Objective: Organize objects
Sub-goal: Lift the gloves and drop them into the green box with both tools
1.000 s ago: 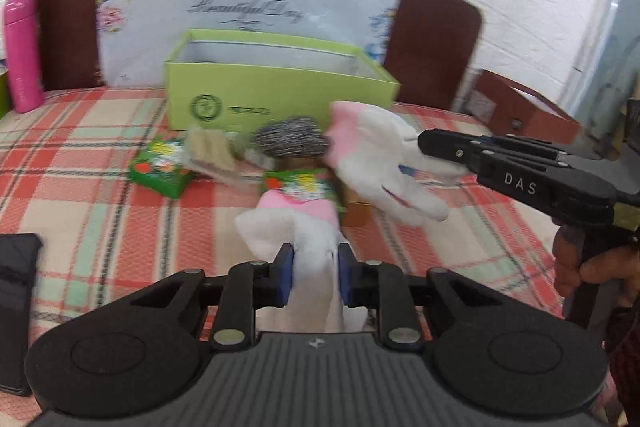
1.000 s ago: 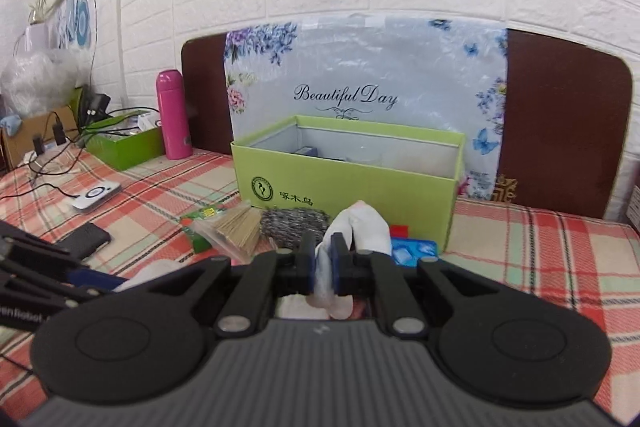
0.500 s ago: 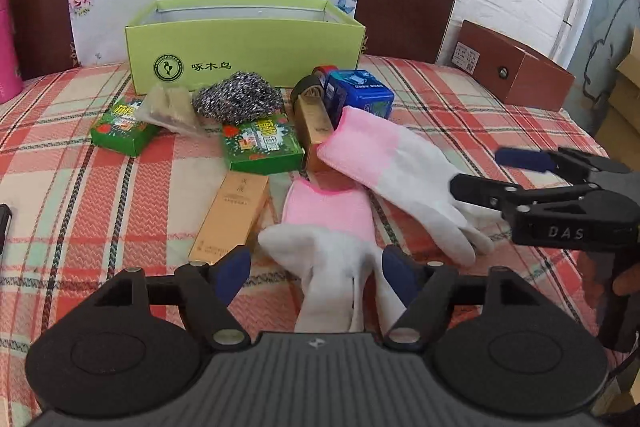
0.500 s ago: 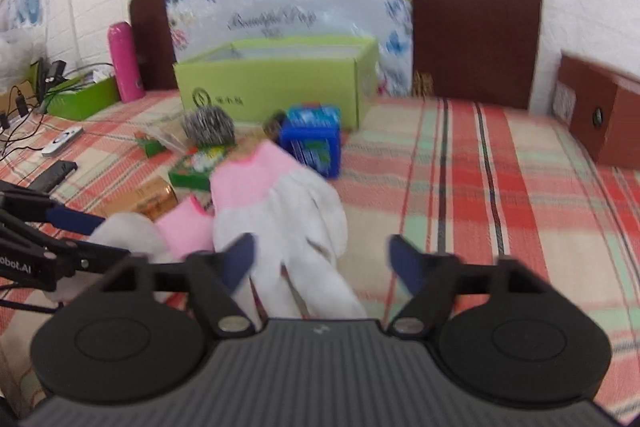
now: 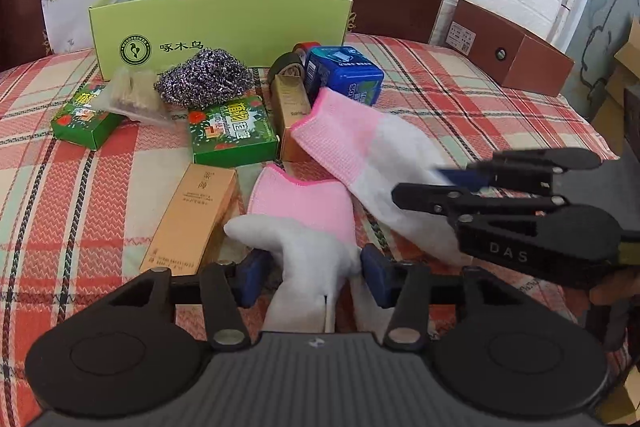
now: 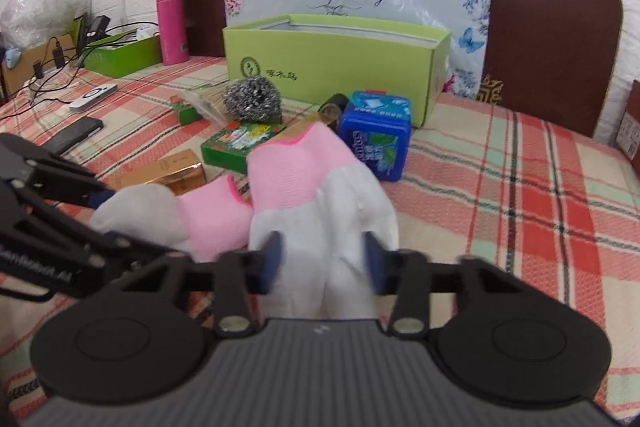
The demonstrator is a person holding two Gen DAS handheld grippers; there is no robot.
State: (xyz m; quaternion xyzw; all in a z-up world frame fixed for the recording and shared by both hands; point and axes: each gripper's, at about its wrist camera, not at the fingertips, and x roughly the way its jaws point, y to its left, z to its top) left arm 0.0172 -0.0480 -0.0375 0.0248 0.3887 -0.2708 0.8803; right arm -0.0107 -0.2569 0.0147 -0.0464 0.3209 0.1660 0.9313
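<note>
Left wrist view: we're at the re-grasp step on the gloves. Our left gripper (image 5: 308,277) straddles the near glove (image 5: 306,223), jaws half apart and closing, glove fingers between the pads, no squeeze visible yet. The glove lies flat on the plaid cloth (image 5: 72,195), beside the tan carton (image 5: 192,217). Next move, as we judge it: finish the pinch, lift, carry to the green box (image 5: 220,23) at the back.

Count here: two gloves, two small green packets (image 5: 234,129), two tan or gold cartons, one steel scourer (image 5: 204,79), one blue tub (image 5: 344,73), tape rolls (number unclear).

Right wrist view: our right gripper (image 6: 320,261) sits over the far glove (image 6: 320,195), jaws closing around its white fingers; the pads look motion-blurred and contact can't be confirmed. That glove's pink cuff rests against the blue tub. Also one pink flask (image 6: 172,23) and one open green box.
</note>
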